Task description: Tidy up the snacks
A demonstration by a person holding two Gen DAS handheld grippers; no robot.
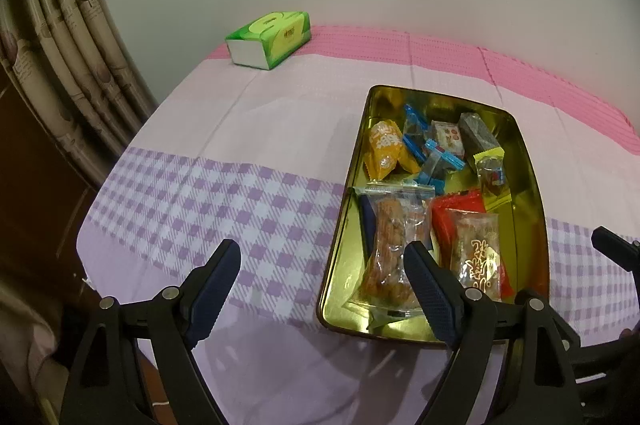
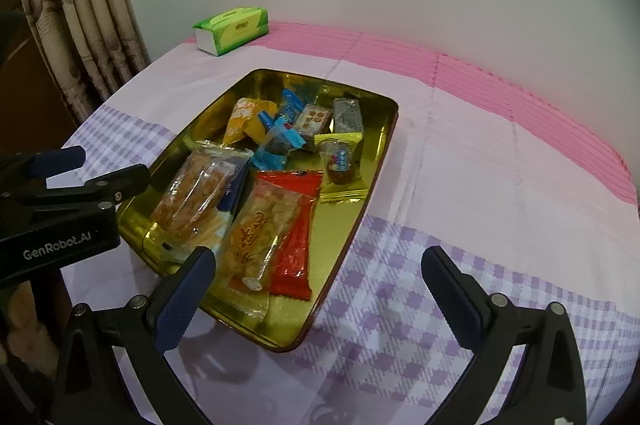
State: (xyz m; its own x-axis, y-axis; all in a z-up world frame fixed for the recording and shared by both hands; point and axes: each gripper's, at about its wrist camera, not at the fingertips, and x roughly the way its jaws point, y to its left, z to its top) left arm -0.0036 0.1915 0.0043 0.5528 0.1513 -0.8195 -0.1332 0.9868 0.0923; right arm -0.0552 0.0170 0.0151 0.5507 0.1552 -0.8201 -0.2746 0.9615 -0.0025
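A gold tin tray [image 1: 524,225] [image 2: 344,217] lies on the checked cloth, holding several snacks. Near its front are a clear packet of brown pieces [image 1: 388,249] [image 2: 196,197] and a red packet [image 1: 460,217] [image 2: 296,253]. An orange packet [image 1: 386,149] [image 2: 244,121], blue candies [image 1: 424,149] [image 2: 280,141] and a grey packet [image 1: 478,135] [image 2: 348,115] lie farther back. My left gripper [image 1: 320,257] [image 2: 108,165] is open over the tray's front left corner and holds nothing. My right gripper [image 2: 318,257] is open at the tray's front right edge, empty.
A green tissue box [image 1: 268,39] [image 2: 232,29] sits at the table's far left corner by the wall. A patterned curtain [image 1: 60,45] hangs past the left table edge. One finger of the right gripper [image 1: 612,245] shows beside the tray.
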